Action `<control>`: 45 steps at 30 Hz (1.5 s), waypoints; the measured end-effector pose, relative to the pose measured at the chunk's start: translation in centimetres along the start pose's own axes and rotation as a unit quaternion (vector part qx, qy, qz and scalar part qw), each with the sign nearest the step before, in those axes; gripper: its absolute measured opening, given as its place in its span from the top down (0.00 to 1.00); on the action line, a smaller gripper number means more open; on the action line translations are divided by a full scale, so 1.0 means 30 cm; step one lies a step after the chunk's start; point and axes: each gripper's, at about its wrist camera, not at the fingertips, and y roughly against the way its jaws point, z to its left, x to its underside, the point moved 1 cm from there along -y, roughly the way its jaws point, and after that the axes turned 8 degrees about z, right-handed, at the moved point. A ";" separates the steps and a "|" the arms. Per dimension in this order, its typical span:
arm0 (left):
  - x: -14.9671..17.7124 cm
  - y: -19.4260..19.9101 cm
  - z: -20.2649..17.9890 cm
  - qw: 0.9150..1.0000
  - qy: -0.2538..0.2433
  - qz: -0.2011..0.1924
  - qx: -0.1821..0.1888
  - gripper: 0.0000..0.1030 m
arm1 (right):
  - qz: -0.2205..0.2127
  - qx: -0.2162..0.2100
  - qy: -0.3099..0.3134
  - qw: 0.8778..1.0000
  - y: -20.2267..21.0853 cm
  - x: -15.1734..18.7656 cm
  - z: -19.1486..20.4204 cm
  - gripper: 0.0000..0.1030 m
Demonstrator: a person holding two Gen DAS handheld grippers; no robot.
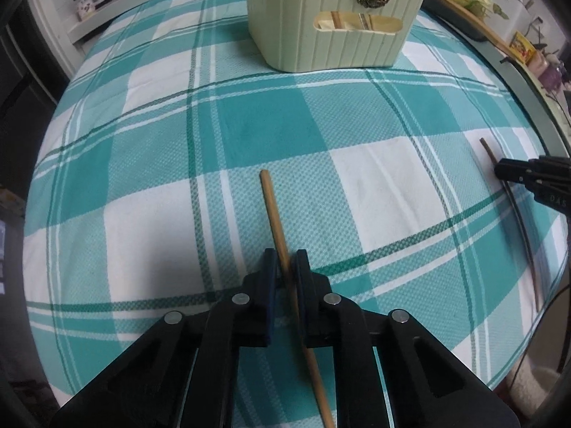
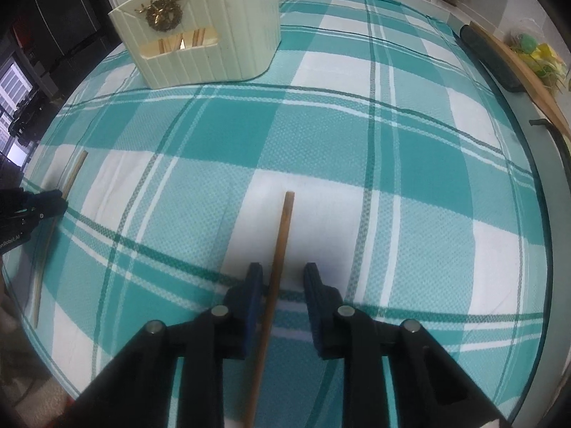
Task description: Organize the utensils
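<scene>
On the teal plaid cloth (image 1: 249,135), two chopsticks lying flat and well apart, one under each tool. Left gripper (image 1: 285,264) pressed nearly together on the pale chopstick (image 1: 273,207): stick running between the two pads, long axis pointing forward and a little left, blunt end ahead toward the cream holder (image 1: 332,18). Looks pinched, though contact on the right pad hard to confirm from this angle. Right gripper (image 2: 282,280) spread, jaws straddling the darker chopstick (image 2: 282,235); stick touching or just beside the left finger (image 2: 253,285), clear gap to the right one. Long axis here almost in line with the fingers, far end pointing up the table, holder (image 2: 200,28) further ahead and off to the left, with other sticks already standing in it.

Seen across views: right tool's tip (image 1: 528,174) over the dark stick (image 1: 514,207) at the far right; left tool (image 2: 32,207) over the pale one (image 2: 71,178) at the far left.

Likely step: grasping, nothing lifted yet. Each stick nearest its own side's tool. For the right, only closing needed, no turn of the wrist. Holder ahead of both, roughly equally near.
</scene>
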 end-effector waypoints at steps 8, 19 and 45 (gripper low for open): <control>-0.010 0.109 0.021 0.997 0.040 -0.062 0.027 0.96 | -0.041 -0.036 -0.036 0.998 -0.005 -0.079 -0.043 0.94; 0.139 0.524 0.030 0.974 0.050 -0.216 0.039 0.97 | -0.198 -0.053 -0.006 0.979 0.392 0.022 0.052 0.94; 0.164 0.744 0.033 0.952 0.061 -0.293 0.069 0.97 | -0.347 -0.051 0.041 0.935 0.777 0.134 0.190 0.94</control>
